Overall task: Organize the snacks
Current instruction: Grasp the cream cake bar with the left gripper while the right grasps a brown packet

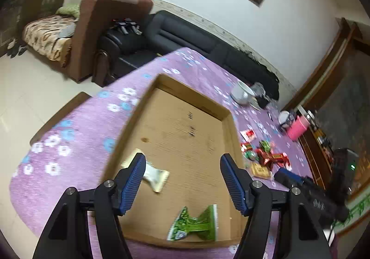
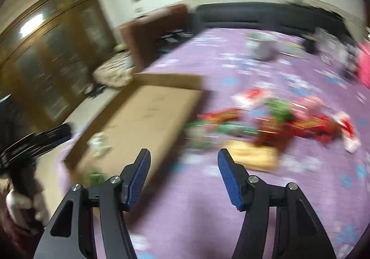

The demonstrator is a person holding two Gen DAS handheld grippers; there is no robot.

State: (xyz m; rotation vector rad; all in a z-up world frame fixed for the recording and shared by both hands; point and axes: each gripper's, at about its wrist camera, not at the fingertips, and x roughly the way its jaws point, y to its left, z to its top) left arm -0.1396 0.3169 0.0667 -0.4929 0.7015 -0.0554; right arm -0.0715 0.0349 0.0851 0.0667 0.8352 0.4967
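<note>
Two snack packets (image 1: 193, 224) beneath spread jaws

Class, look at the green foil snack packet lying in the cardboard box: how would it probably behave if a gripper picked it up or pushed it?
The green foil snack packet is pinched in the middle with flared ends, so it probably crumples and flops. It looks thin, so likely light. Lying flat on the shallow cardboard box, it would likely slide, not roll.
</note>
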